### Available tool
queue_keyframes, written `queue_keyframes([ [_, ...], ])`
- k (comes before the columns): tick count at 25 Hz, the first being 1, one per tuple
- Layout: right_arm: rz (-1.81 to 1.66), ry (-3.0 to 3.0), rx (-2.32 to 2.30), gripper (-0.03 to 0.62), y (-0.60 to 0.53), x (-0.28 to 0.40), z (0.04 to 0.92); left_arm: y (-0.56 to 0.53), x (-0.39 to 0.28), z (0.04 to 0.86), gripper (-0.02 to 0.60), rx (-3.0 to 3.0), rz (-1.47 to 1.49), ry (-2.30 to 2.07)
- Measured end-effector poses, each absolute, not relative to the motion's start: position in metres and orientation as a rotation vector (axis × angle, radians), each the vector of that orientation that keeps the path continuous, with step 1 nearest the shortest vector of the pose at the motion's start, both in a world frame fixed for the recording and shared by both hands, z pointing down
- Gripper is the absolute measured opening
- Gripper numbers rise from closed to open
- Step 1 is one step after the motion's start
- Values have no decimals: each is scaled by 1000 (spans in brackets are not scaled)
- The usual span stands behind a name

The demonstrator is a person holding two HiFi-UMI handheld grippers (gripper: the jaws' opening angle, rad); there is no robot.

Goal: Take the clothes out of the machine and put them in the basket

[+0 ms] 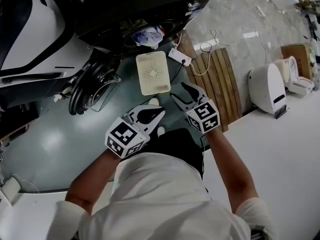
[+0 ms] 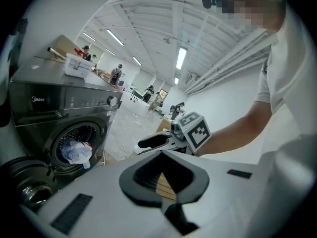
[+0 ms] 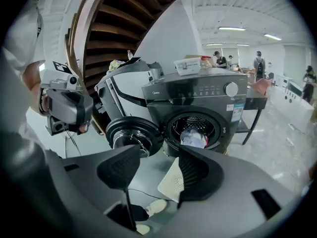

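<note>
Since the door (image 1: 92, 90) stands open, the clothes (image 1: 149, 35) lie reachable in the drum mouth, with the basket (image 1: 152, 73) on the floor below. Your right gripper (image 1: 179, 90) has its fingers released and empty; your left gripper (image 1: 159, 113) has them clenched on nothing.

**Only one brand name is legible to me**

I can read "Midea" in pale letters on the dark control panel of the washing machine (image 2: 59, 108). In the left gripper view the brand word (image 2: 38, 99) sits at the left middle of the frame. In the right gripper view the same word (image 3: 170, 97) sits just above centre, left of the row of panel markings, which are too fine for me to read. A blue-and-white sticker (image 3: 238, 111) on the machine's front, right of centre in that frame, carries print too small to make out. The marker cubes (image 1: 122, 136) in the head view's lower middle bear only black-and-white square patterns.
</note>
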State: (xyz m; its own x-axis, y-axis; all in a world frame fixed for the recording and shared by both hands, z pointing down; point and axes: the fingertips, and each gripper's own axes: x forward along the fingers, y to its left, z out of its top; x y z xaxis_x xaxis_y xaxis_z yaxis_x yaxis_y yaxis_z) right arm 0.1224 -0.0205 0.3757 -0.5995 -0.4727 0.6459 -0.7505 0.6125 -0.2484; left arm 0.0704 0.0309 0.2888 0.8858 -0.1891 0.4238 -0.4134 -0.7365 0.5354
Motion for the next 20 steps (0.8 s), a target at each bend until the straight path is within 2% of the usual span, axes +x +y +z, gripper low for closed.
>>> queue_keyframes([
  [11, 616, -2291, 601, 275, -144, 99, 486, -37, 77, 350, -2, 2220, 378, -720],
  [20, 552, -2259, 338, 310, -212, 109, 581, -89, 127, 404, -2, 2068, 242, -988],
])
